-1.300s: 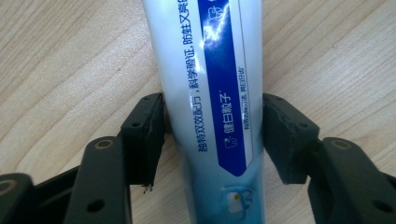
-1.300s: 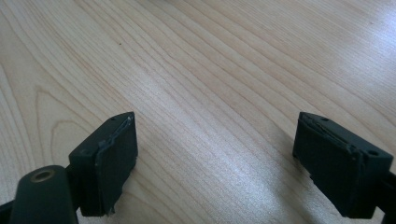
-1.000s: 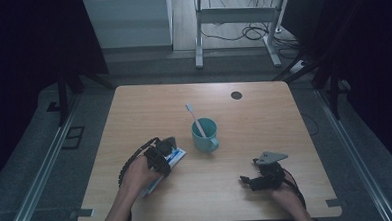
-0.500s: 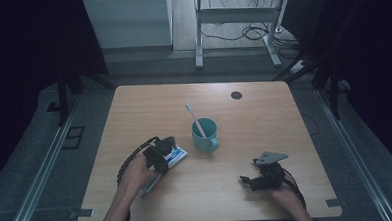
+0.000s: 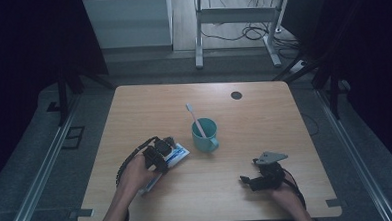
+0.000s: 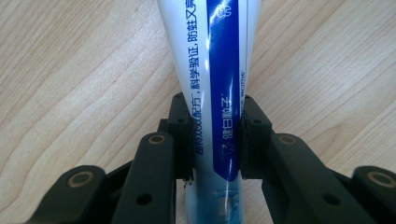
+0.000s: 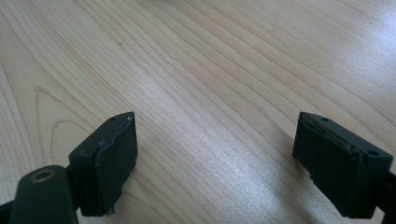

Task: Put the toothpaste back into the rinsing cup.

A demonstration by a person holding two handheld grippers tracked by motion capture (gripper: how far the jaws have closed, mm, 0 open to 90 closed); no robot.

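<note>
The left gripper (image 5: pixel 158 153) has its fingers (image 6: pixel 184 140) clamped on a white and blue toothpaste tube (image 6: pixel 215 70), which lies flat on the pale wooden table (image 5: pixel 264 117) just left of a teal mug (image 5: pixel 204 136) holding a white toothbrush (image 5: pixel 195 118). The right gripper (image 7: pixel 219 158) rests near the table's front right, well apart from the tube, with its fingers (image 7: pixel 109 158) spread wide over bare wood
</note>
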